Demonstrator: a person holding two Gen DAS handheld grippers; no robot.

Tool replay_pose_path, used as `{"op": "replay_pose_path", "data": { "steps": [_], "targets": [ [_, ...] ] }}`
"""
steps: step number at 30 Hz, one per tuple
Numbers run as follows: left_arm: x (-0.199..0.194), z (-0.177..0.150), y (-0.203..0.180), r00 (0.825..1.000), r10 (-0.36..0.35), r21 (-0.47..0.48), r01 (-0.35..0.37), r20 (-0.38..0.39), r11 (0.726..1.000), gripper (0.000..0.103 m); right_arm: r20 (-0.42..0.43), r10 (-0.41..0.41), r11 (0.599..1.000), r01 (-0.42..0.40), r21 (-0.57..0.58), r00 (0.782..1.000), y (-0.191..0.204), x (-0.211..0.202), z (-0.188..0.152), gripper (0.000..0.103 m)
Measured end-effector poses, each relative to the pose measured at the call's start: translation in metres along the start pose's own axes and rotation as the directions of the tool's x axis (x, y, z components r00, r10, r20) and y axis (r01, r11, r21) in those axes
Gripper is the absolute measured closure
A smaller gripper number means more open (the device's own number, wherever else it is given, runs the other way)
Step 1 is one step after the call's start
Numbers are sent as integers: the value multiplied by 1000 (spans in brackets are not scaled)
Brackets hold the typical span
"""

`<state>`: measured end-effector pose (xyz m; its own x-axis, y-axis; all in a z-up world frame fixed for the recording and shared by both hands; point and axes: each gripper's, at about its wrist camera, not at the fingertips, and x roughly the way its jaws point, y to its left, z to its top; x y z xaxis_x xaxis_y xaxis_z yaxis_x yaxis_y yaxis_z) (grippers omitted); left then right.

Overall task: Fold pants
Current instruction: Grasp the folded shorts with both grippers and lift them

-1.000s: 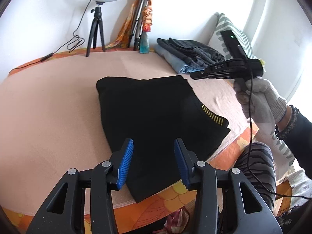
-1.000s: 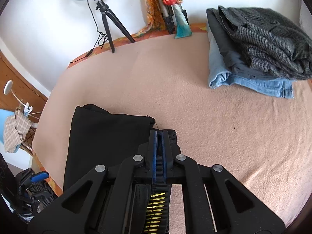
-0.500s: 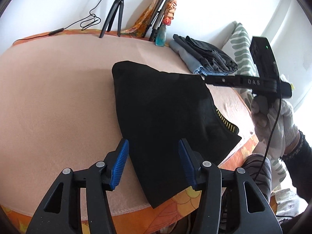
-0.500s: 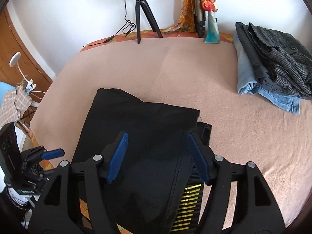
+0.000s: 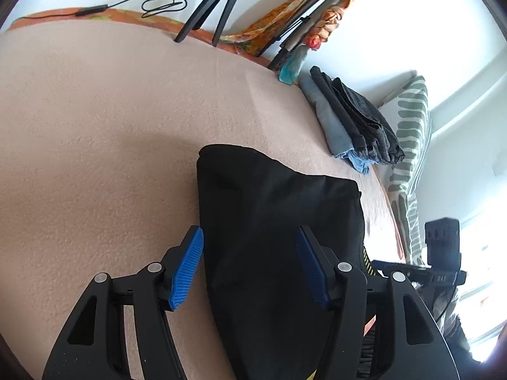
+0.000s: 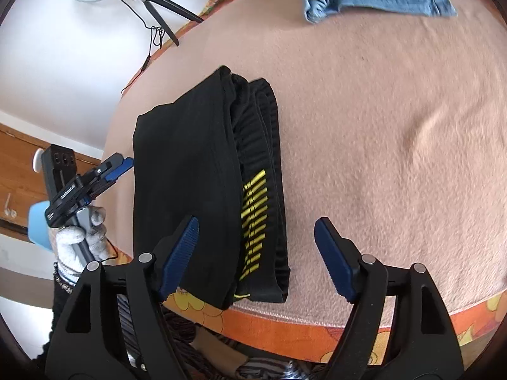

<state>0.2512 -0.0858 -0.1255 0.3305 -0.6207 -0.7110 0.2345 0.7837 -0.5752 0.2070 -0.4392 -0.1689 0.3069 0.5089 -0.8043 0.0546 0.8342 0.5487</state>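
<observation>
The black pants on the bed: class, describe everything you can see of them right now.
The black pants look like soft, matte knit fabric, folded into a long compact bundle with stacked layers showing along one side. Yellow stripes mark an inner layer. They lie flat on the pink blanket, one end overhanging its orange-patterned edge. Both the left gripper and the right gripper are open, gripping nothing.

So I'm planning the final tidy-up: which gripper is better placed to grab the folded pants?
Probably left. The left gripper hangs open right over the black pants. The right gripper is open too, but beside their striped edge.
</observation>
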Motion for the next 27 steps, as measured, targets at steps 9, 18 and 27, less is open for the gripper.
{"op": "replay_pose_path", "data": {
  "steps": [9, 18, 27],
  "targets": [
    [25, 17, 12, 999, -8, -42, 6, -48, 999, 43, -54, 174, 982, -169, 88, 983, -23, 2, -25, 21],
    [34, 20, 12, 999, -46, -46, 45, -16, 998, 43, -64, 256, 964, -250, 95, 965, -12, 5, -37, 19],
    [41, 25, 8, 999, -42, -49, 42, 14, 998, 48, -61, 185, 981, -180, 69, 981, 11, 25, -35, 70]
  ]
}}
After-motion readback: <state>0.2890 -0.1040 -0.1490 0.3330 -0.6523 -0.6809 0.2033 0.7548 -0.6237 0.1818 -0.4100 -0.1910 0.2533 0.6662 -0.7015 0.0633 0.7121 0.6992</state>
